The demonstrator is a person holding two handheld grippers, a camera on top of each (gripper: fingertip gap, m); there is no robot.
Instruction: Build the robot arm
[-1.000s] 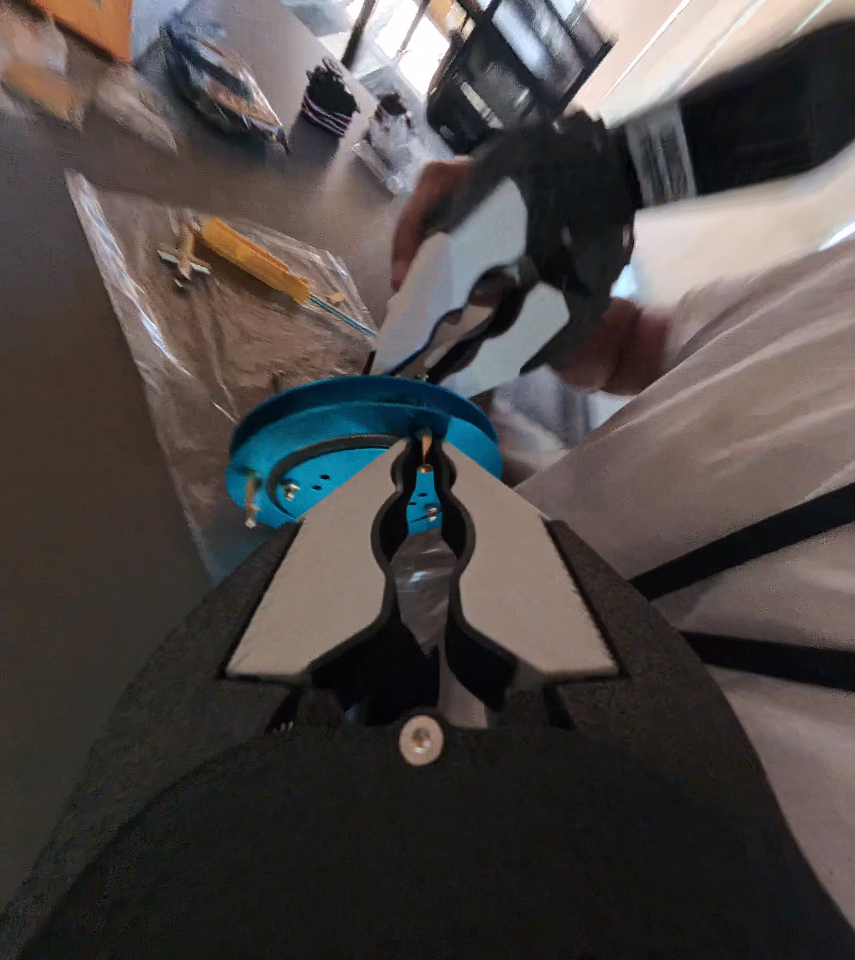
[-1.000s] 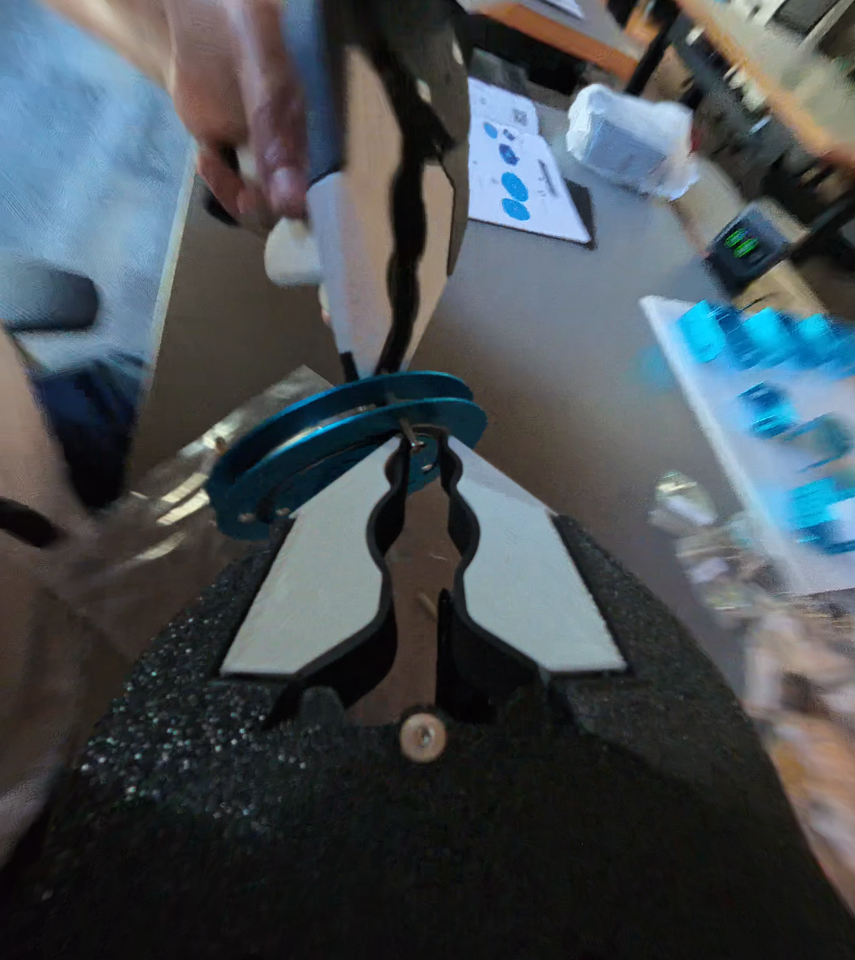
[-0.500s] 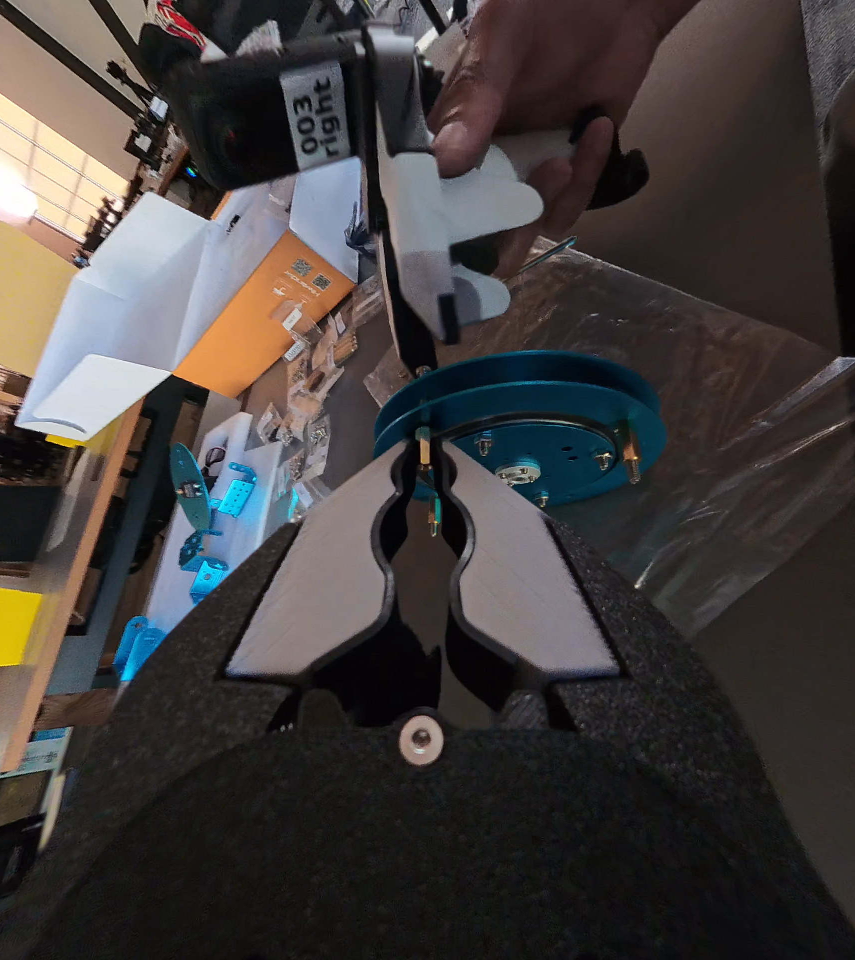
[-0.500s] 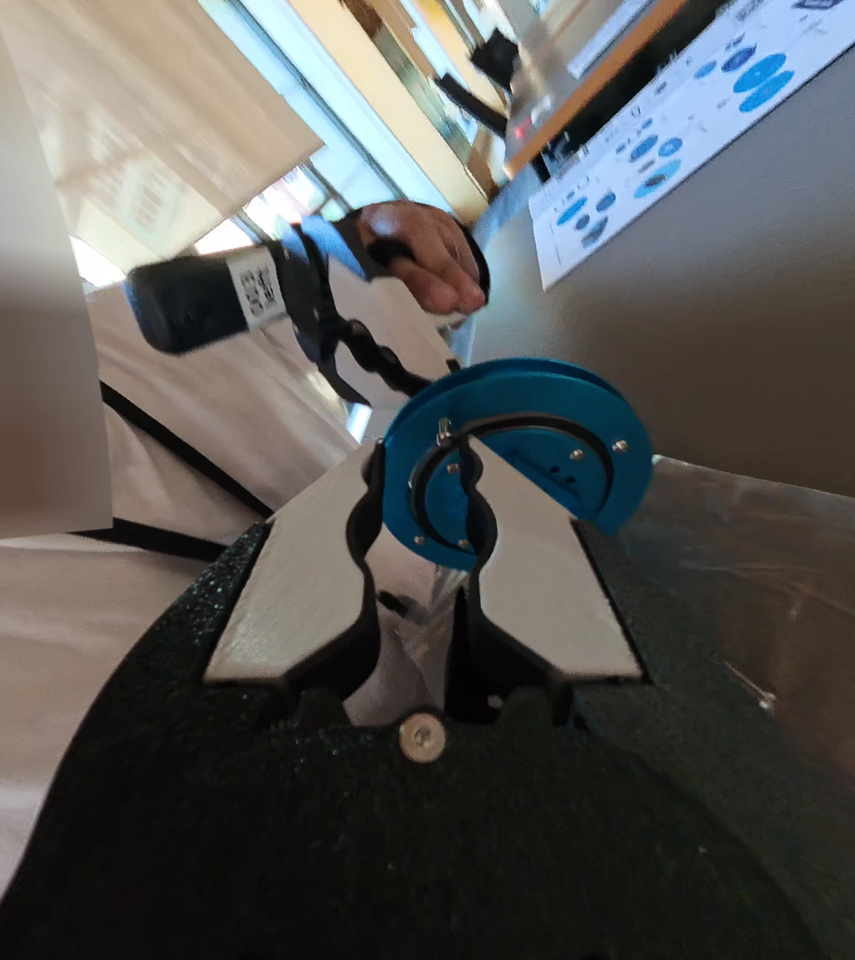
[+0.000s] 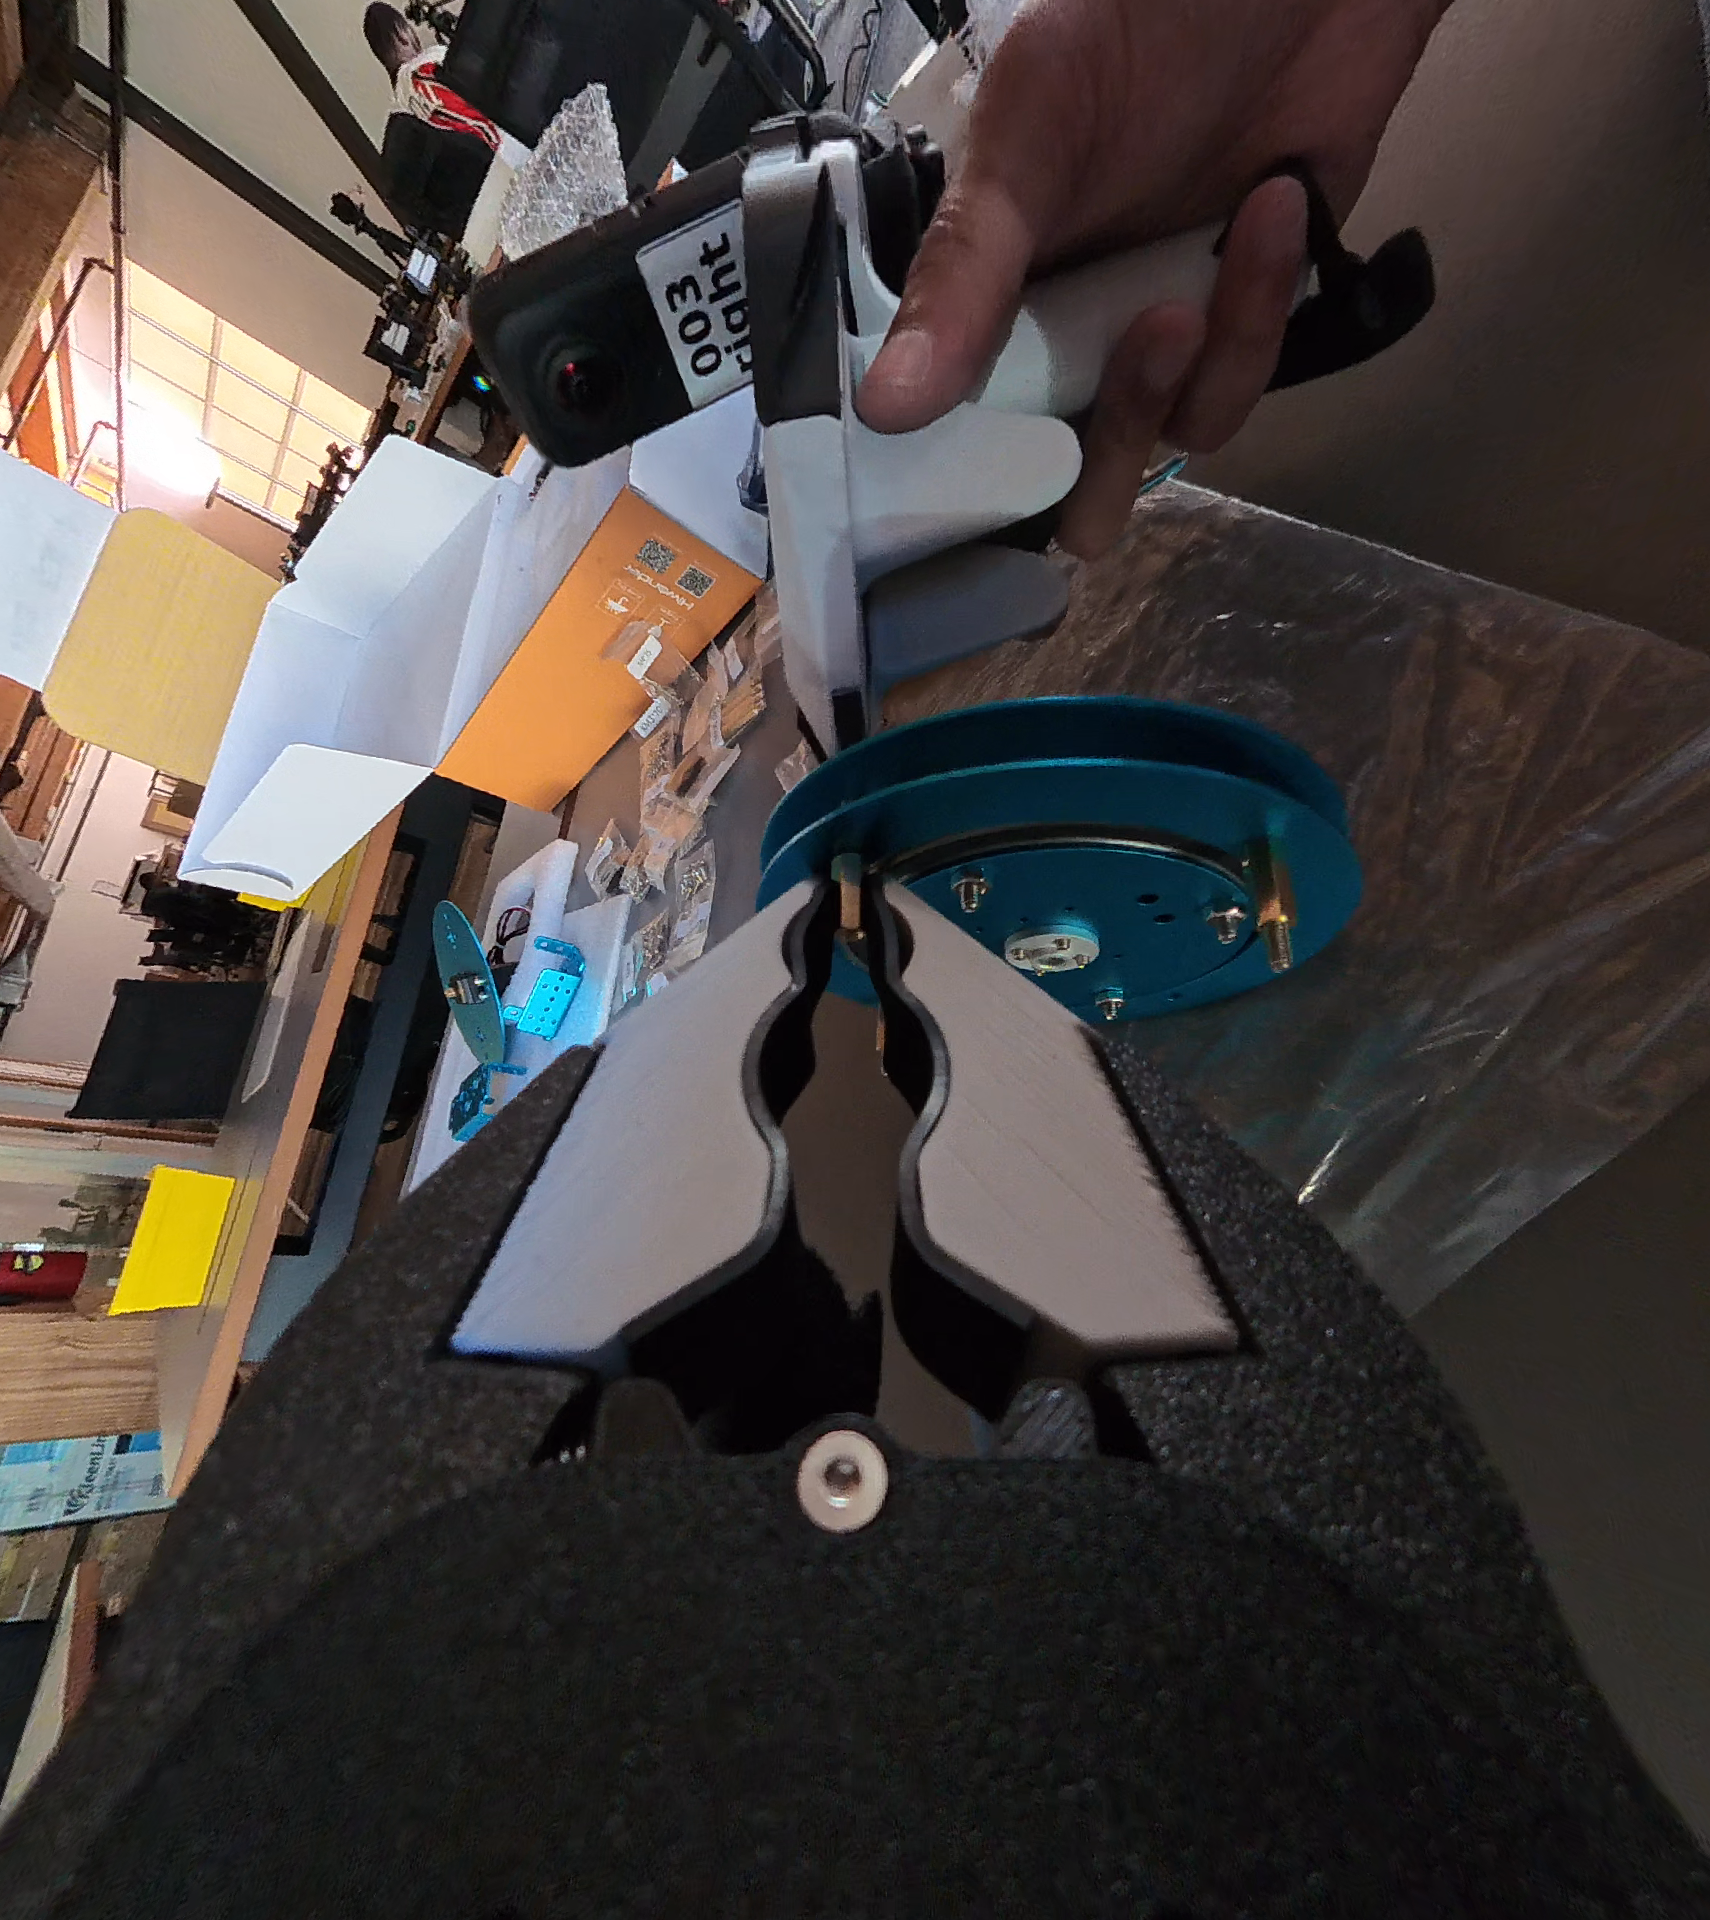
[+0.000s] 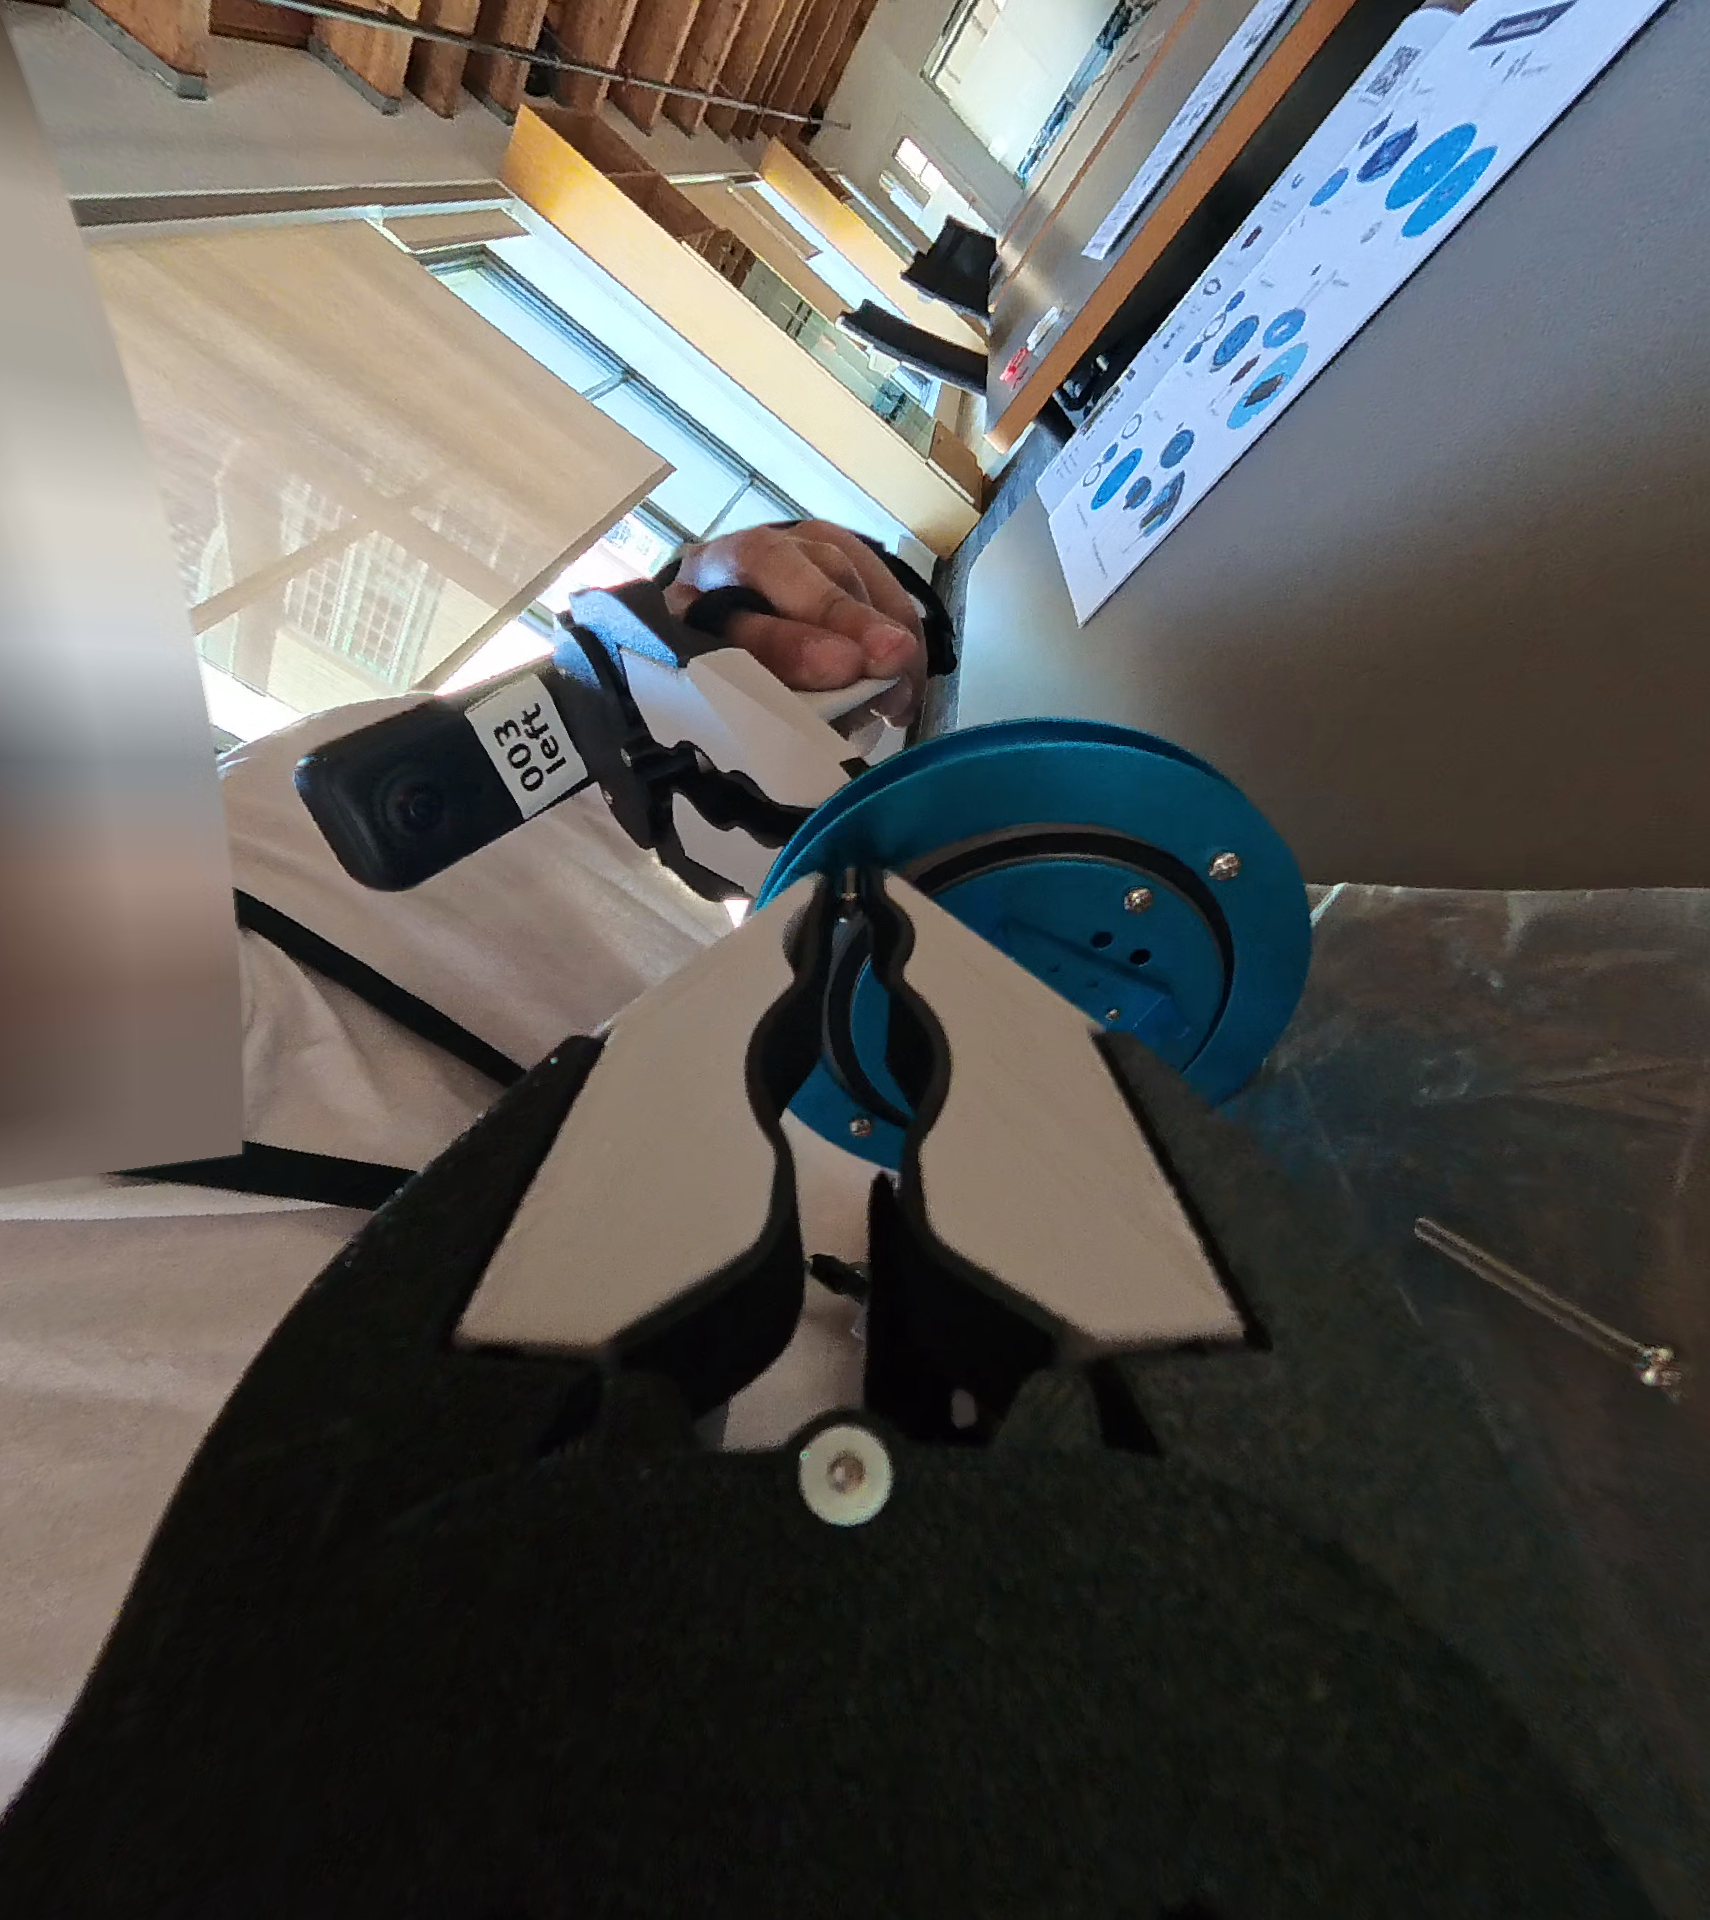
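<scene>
Evidently both grippers grip one blue disc assembly (image 5: pixel 1121 821), two round plates joined by brass posts, lifted just above a clear plastic sheet (image 5: pixel 1516 935) on the grey table (image 6: pixel 1557 623). On the left, the left gripper (image 5: pixel 849 902) has its jaws nearly closed, pinching a brass post (image 5: pixel 847 896) at the discs' near edge. To the right, the right gripper (image 6: pixel 856 894) is likewise nearly closed on a small post at the opposite rim. How finished the assembly is cannot be told. Each hand (image 5: pixel 1121 187) wraps a white handle, tilting the tools steeply sideways. A loose long bolt (image 6: pixel 1547 1304) lies on the sheet.
</scene>
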